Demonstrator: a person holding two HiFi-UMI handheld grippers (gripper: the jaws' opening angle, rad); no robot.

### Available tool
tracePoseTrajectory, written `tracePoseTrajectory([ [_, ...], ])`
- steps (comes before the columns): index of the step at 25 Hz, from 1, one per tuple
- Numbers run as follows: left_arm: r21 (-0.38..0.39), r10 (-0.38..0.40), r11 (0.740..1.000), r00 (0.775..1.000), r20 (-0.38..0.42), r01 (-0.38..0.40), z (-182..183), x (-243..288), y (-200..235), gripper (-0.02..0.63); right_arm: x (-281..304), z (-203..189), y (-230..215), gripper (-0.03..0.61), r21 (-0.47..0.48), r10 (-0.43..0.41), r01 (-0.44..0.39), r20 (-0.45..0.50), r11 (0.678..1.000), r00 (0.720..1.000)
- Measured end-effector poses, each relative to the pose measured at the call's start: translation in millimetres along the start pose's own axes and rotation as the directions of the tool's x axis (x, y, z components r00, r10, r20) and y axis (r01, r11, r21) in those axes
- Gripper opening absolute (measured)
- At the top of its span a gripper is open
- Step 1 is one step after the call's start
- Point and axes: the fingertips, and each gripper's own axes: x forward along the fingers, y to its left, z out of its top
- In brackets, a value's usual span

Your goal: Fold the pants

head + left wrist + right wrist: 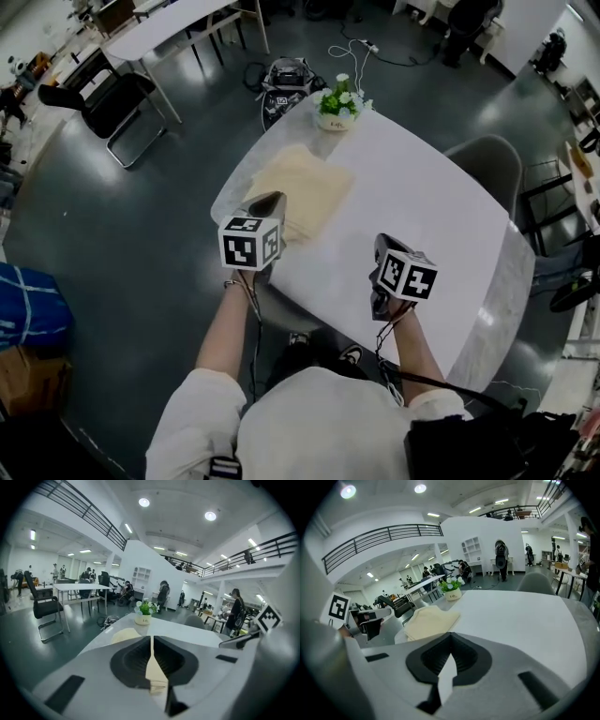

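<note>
Where the grey floor shows at the far left, office chair (117, 98): black, on a metal frame, beside a long white table (169, 23).
Left gripper (269, 204): held over the near-left corner of the tabletop, tips at the near edge of the pants. Its jaws are together along a thin seam (151, 644); cream cloth shows through the gap behind the tips, and no cloth can be seen pinched between them.
Backpack (286, 80): dark, on the floor just beyond the tabletop's far corner.
Pants (300, 187): cream, folded into a flat, roughly square stack, lying on the far-left part of the tabletop.
Flower pot (336, 117): small and white, with green leaves and pale blooms, at the far corner, near the pants but apart from them.
Right gripper (384, 253): held over the near part of the tabletop, well apart from the pants. Its jaws are closed on nothing (449, 651); white surface shows behind them.
Tabletop (422, 187): white, with rounded corners.
Grey chair (487, 164): pushed up to the right edge.
</note>
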Motion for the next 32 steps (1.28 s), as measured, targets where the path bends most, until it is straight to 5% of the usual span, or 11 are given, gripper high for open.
tracePoseTrajectory([
  [5, 0.02, 0.126, 0.992, 0.991, 0.051, -0.127, -7.4, -39.7, -42.0, 0.014, -37.2, 10.2, 0.0, -0.008, -0.045, 0.011, -0.008, 0.069, 0.999, 0.998],
  [12, -0.043, 0.176, 0.984, 0.979, 0.103, -0.172, -14.8, -81.3, -90.3, 0.014, -79.2, 23.8, 1.4, -0.008, -0.106, 0.045, -0.03, 0.144, 0.994, 0.989],
  [32, -0.062, 0.213, 0.976, 0.97, 0.121, -0.206, -21.0, -102.7, -90.3, 0.014, -101.9, 28.2, -2.6, -0.009, -0.175, 0.031, 0.005, 0.2, 0.985, 0.979],
])
